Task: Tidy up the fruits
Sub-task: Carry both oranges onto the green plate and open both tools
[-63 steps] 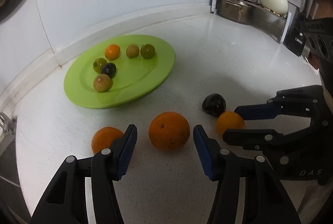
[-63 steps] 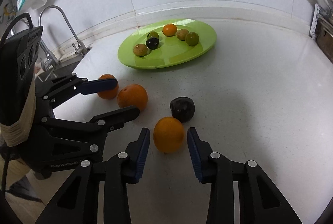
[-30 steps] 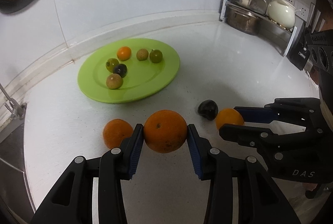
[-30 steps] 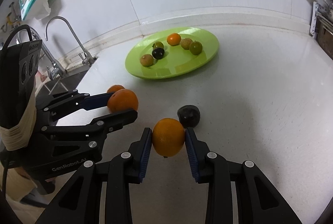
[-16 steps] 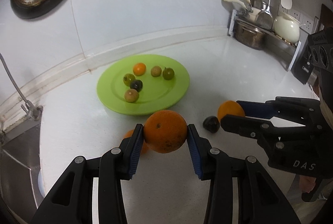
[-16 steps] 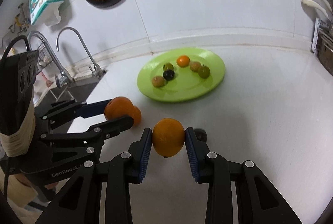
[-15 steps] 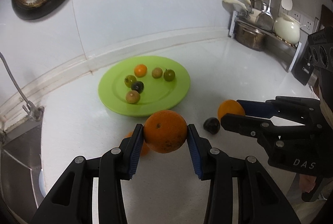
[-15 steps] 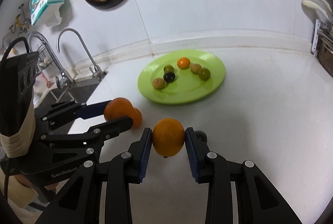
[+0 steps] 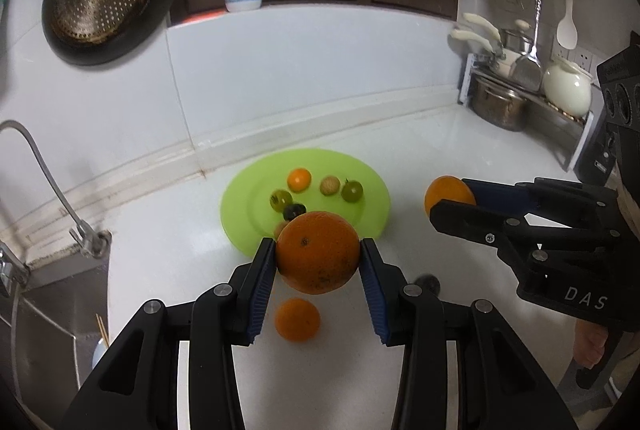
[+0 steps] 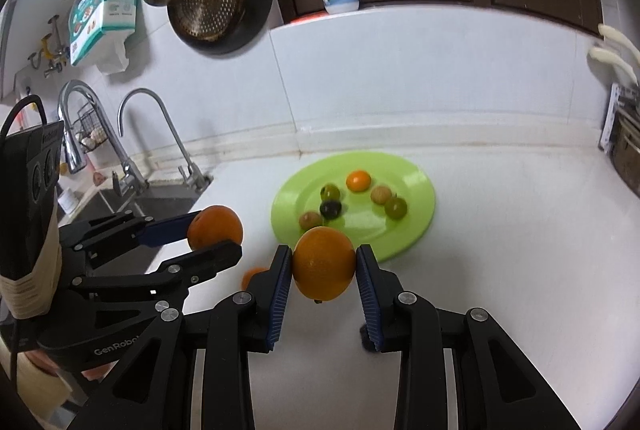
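The left gripper (image 9: 319, 262) clamps a large orange (image 9: 318, 257) and the right gripper (image 10: 323, 266) a smaller orange (image 10: 323, 263), both raised, the green plate (image 9: 240, 204) lying just beyond them.

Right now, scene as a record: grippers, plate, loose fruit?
left gripper: shut on big orange, lifted off the counter
right gripper: shut on small orange, lifted
plate: green, on the counter, six small fruits on it
loose fruit: one mandarin and one dark fruit on the counter
sink: left of the plate
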The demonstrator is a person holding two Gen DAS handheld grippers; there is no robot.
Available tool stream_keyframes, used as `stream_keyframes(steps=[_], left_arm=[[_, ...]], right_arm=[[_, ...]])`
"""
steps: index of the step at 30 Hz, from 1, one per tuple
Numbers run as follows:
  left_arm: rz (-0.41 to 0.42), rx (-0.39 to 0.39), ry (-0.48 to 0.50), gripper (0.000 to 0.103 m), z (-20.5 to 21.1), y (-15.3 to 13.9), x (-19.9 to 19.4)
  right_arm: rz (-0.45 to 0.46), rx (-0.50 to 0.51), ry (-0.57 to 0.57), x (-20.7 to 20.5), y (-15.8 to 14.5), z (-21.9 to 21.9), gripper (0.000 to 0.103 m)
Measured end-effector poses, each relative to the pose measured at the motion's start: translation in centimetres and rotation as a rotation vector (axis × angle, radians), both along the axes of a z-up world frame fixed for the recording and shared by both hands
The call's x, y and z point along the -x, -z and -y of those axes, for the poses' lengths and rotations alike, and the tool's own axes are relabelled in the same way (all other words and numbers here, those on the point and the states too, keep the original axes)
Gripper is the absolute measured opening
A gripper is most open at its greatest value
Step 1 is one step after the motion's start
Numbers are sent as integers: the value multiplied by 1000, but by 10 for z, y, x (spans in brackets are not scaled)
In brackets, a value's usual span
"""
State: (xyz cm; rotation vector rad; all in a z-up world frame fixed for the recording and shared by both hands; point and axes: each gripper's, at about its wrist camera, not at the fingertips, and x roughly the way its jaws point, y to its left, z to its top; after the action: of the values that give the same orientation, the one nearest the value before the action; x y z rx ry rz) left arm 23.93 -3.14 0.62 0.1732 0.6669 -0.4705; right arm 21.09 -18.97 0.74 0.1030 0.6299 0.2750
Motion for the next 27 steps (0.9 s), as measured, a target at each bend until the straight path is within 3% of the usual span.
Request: stream_keyframes(steps=[14, 27], left_arm=[[28, 18, -48, 41, -1, -20, -43], [-50, 21, -93, 41, 2, -11, -101]], right_arm=[[60, 27, 7, -44, -27, 4, 34], [21, 41, 18, -102, -24, 2, 34]])
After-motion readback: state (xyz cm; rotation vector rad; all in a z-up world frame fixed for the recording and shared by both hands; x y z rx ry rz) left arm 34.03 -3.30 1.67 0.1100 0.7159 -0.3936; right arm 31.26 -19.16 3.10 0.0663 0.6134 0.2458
